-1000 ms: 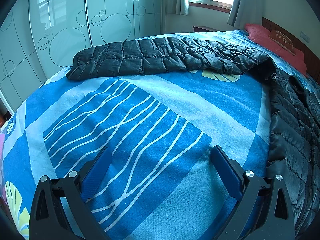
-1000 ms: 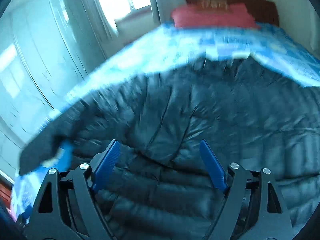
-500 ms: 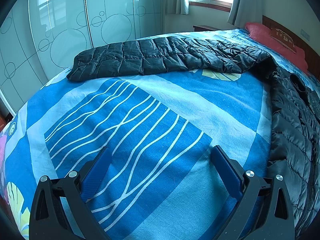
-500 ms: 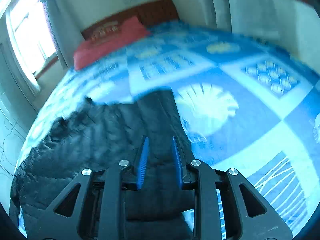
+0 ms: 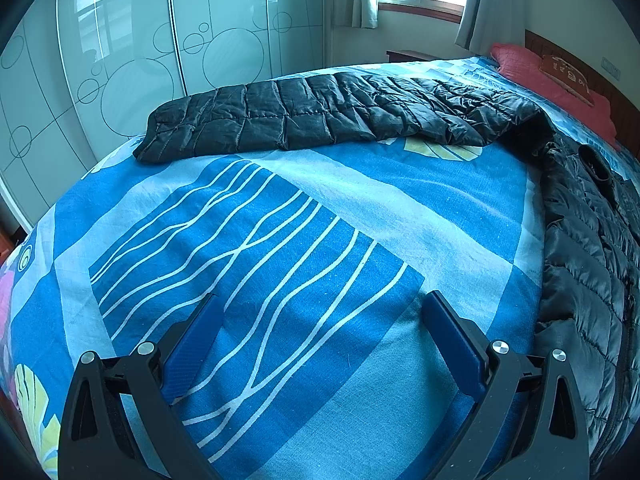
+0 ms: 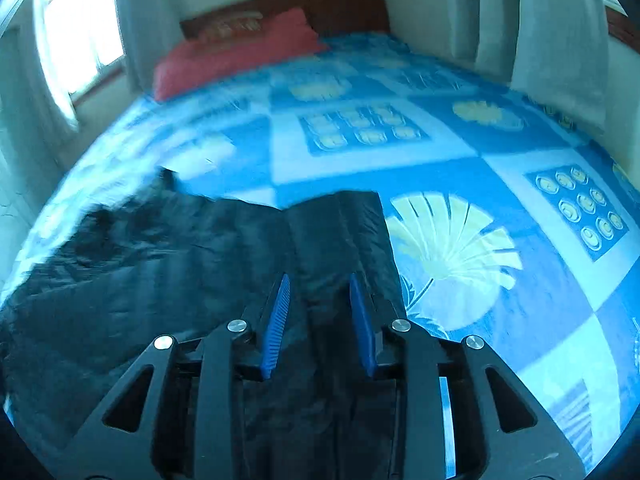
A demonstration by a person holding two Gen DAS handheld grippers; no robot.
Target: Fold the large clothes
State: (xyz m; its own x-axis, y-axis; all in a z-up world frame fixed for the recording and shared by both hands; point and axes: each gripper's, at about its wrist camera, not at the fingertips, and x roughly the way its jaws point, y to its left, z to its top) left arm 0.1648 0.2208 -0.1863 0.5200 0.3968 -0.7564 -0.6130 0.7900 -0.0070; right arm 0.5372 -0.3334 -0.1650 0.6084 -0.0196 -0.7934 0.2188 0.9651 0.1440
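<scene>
R gripper (image 6: 320,320) has swung across the bed from over the jacket's body to its far sleeve (image 6: 340,236), jaws first narrowing and now opening a bit again. Sleeve fabric sits between the blue pads, but the blurred frame doesn't show them pressing on it, so prob. no grip yet. Means the sleeve fold-in is next. L gripper (image 5: 320,344) hasn't moved: wide open, empty, hovering over the blue bedsheet (image 5: 280,240). Black puffer jacket (image 5: 580,260) lies spread on the bed, other sleeve (image 5: 304,120) stretched out flat. Jacket's hem and most of its body are cut off in both views.
</scene>
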